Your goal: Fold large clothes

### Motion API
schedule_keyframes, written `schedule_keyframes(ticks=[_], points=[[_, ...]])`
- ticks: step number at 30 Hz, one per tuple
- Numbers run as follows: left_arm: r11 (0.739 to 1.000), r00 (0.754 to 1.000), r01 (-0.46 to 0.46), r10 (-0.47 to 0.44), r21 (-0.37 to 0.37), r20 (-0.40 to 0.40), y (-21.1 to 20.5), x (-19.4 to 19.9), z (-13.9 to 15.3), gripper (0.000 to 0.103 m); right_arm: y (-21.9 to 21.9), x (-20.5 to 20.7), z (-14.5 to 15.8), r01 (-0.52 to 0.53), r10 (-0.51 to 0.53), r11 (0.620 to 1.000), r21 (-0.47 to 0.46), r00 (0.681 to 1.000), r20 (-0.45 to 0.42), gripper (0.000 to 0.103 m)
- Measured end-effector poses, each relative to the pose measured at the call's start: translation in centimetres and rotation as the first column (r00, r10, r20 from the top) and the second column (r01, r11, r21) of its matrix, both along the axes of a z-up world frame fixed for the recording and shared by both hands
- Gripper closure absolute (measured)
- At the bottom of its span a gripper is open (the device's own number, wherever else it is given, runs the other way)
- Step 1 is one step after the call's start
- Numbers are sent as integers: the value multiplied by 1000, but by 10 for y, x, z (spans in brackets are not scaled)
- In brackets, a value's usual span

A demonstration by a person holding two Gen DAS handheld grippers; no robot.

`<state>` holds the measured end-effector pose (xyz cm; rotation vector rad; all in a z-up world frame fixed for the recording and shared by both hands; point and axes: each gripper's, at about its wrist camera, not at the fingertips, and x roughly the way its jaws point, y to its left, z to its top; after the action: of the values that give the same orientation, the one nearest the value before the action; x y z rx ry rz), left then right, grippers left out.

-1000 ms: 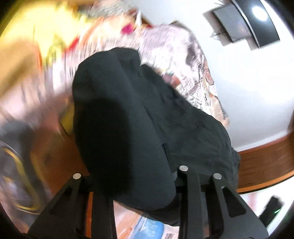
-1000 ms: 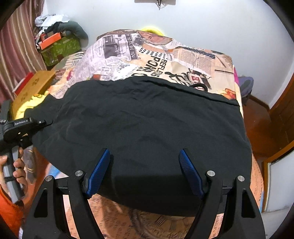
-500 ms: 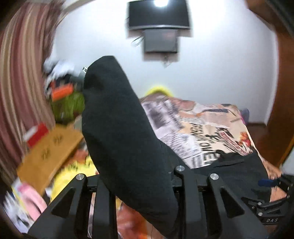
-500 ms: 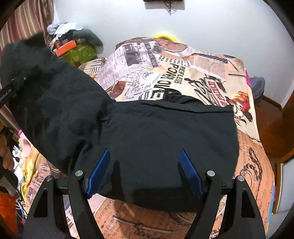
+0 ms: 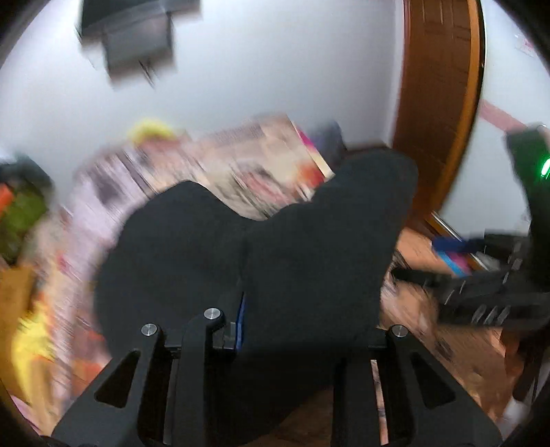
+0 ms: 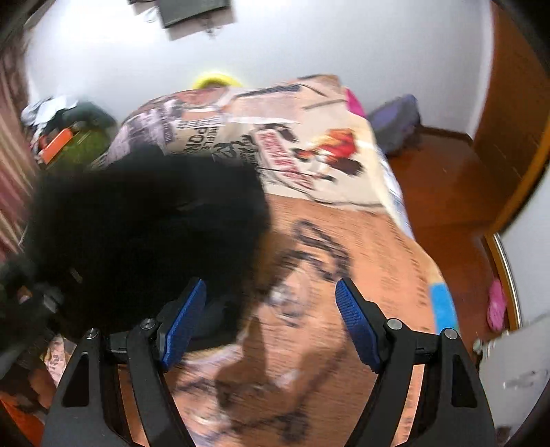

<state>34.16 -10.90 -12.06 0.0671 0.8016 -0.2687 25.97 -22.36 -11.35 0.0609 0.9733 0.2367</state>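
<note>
A large black garment [image 5: 275,261] drapes over my left gripper [image 5: 264,319], whose jaws look closed on the cloth; the fingertips are hidden under it. In the right wrist view the same garment [image 6: 144,233] is bunched at the left over the newspaper-print bed cover [image 6: 343,240]. My right gripper [image 6: 271,319] is open with blue pads [image 6: 357,323] wide apart, empty, above the bed, and it also shows at the right of the left wrist view [image 5: 481,292]. Both views are motion-blurred.
The bed's right edge [image 6: 409,220] drops to a wooden floor [image 6: 447,172] with a purple bag [image 6: 395,120]. A wooden door [image 5: 440,96] stands at the right. Clutter and a green box [image 6: 79,148] lie left of the bed. A dark screen [image 6: 196,10] hangs on the white wall.
My left gripper has swung the black garment up and over to the right. The cloth no longer lies between my right gripper's fingers, which now show bare bed cover.
</note>
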Motion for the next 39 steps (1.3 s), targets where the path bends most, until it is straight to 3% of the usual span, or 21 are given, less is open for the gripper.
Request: schedule_keyframes(ticks=[3, 6, 8, 10, 18, 24, 28, 33, 36, 39], points=[[1000, 994, 24, -22, 10, -109, -8, 7, -31, 69, -19, -4, -2, 14, -14, 1000, 8, 1000, -14, 28], [998, 994, 41, -38, 38, -98, -14, 4, -30, 60, -28, -9, 0, 16, -16, 1000, 11, 1000, -5, 28], [998, 991, 61, -60, 4, -119, -11, 4, -32, 46, -29, -11, 4, 11, -11, 1000, 17, 1000, 2, 28], [997, 988, 69, -71, -26, -139, -8, -3, -25, 42, -28, -12, 8, 1, -2, 999, 33, 1000, 10, 28], [996, 992, 77, -81, -38, -100, 10, -44, 5, 41, -8, -13, 33, -70, 64, 988, 135, 997, 46, 28], [999, 999, -23, 22, -45, -26, 51, -50, 27, 36, 28, -8, 34, -131, 123, 979, 154, 991, 59, 28], [993, 993, -111, 109, -31, -38, 76, -39, 18, 35, 44, -7, 20, -141, 138, 983, 115, 990, 35, 28], [985, 977, -174, 170, -22, -126, 92, -30, -15, 35, 41, -14, 2, -118, 117, 993, 32, 993, 24, 28], [983, 980, -183, 183, 1, -74, 90, -40, -23, 24, 29, -15, -10, -91, 91, 996, 26, 996, -14, 28], [984, 982, -180, 180, 6, -61, 89, -43, -25, 22, 19, -17, -16, -69, 70, 997, 25, 997, -42, 28]])
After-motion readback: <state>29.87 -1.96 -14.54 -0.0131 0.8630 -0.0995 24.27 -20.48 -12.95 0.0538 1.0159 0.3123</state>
